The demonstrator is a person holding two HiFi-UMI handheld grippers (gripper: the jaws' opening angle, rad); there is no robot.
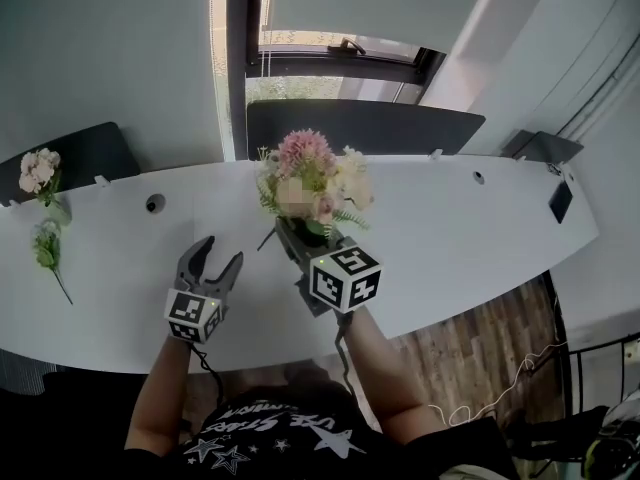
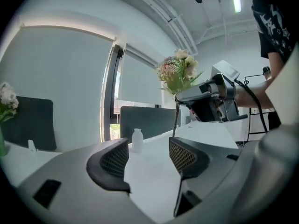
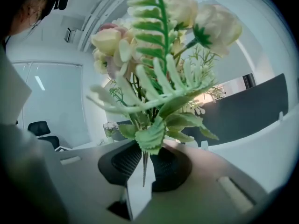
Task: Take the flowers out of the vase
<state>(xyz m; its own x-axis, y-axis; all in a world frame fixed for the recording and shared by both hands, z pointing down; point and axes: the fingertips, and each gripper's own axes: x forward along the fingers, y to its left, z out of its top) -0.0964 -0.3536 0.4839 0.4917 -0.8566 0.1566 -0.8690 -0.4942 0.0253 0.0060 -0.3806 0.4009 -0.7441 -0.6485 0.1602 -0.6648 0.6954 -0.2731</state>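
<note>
My right gripper (image 1: 291, 234) is shut on the stems of a bunch of pink, cream and green flowers (image 1: 315, 183), held upright above the white table (image 1: 450, 238). In the right gripper view the stems (image 3: 143, 164) run down between the pads and the blooms (image 3: 159, 73) fill the frame. My left gripper (image 1: 218, 259) hovers to the left of the bunch, open and empty. A small white vase (image 2: 137, 139) stands far off on the table in the left gripper view, in line with the open jaws. That view also has the bunch (image 2: 178, 72) and the right gripper (image 2: 183, 97) at upper right.
A pale pink flower (image 1: 40, 172) and a green sprig (image 1: 46, 247) lie at the table's far left. Dark dividers (image 1: 360, 126) line the back edge, with a window behind. A round cable hole (image 1: 155, 203) is left of centre, a black device (image 1: 560, 201) at the right end.
</note>
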